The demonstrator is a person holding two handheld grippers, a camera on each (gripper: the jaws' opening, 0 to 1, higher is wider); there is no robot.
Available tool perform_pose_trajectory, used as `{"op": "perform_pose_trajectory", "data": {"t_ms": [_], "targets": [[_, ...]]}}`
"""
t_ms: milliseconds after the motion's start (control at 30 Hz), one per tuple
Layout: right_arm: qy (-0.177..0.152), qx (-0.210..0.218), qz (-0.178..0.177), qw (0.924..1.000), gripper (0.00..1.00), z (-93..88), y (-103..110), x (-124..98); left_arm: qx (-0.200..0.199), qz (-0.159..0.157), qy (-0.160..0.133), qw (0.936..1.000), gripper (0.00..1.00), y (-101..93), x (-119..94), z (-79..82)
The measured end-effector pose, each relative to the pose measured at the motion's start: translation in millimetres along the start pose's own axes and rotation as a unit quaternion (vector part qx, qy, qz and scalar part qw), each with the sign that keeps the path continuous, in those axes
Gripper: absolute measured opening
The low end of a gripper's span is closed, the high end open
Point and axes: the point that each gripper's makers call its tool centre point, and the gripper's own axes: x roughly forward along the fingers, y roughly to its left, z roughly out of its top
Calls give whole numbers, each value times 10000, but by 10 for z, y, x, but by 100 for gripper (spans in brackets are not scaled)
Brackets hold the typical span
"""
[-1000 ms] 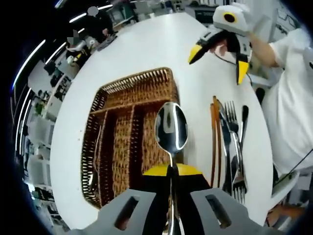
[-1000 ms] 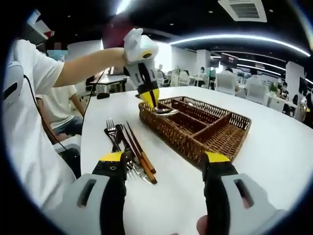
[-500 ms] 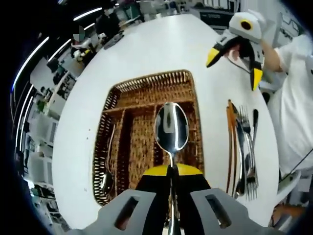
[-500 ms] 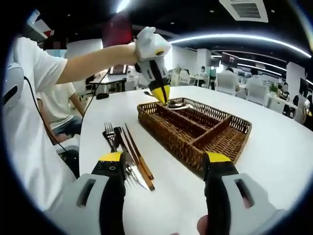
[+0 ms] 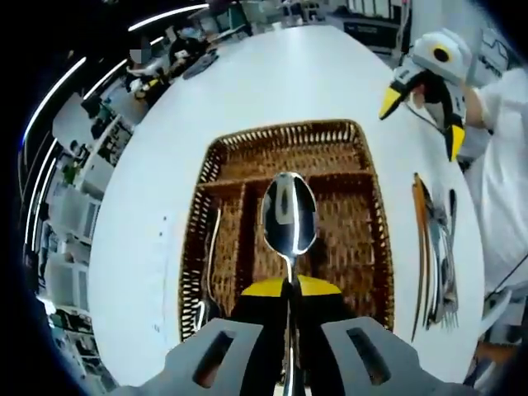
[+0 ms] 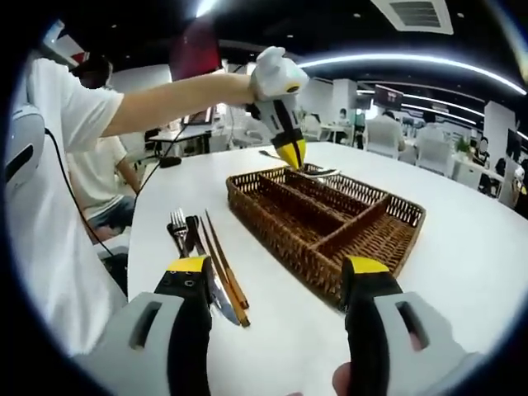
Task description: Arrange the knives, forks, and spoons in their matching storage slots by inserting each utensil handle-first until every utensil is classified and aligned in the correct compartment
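The shiny steel spoon [image 5: 289, 214] hangs over the brown wicker divided tray [image 6: 330, 216] on a round white table [image 5: 247, 91] in a bright open office, pinched by its handle in the left gripper [image 5: 289, 290]. The left gripper view shows another spoon [image 5: 210, 264] in the tray's side slot. The right gripper [image 6: 272, 276] stands spread above loose forks, knives and chopsticks [image 6: 206, 256] beside the tray.

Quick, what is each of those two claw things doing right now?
Left gripper: closed on a spoon, above the wicker tray.
Right gripper: open, holding nothing.
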Motion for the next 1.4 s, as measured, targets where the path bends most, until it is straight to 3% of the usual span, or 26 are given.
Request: {"op": "perform_pose_trajectory", "data": {"t_ms": [433,700,967,1400], "targets": [[20,120,30,9999,66,-56,-104,53,-117,54,-40,9999,1,458,168,53],[23,150,54,9999,66,-99,-147,77,-176,-20,-26,9998,2,551,400,7],[56,173,46,9998,66,-140,-148,73,-288,-40,-42,9996,2,770,554,-31],[74,221,14,9997,65,-200,-250,91,-370,-192,-96,9991,2,880,806,-67]]}}
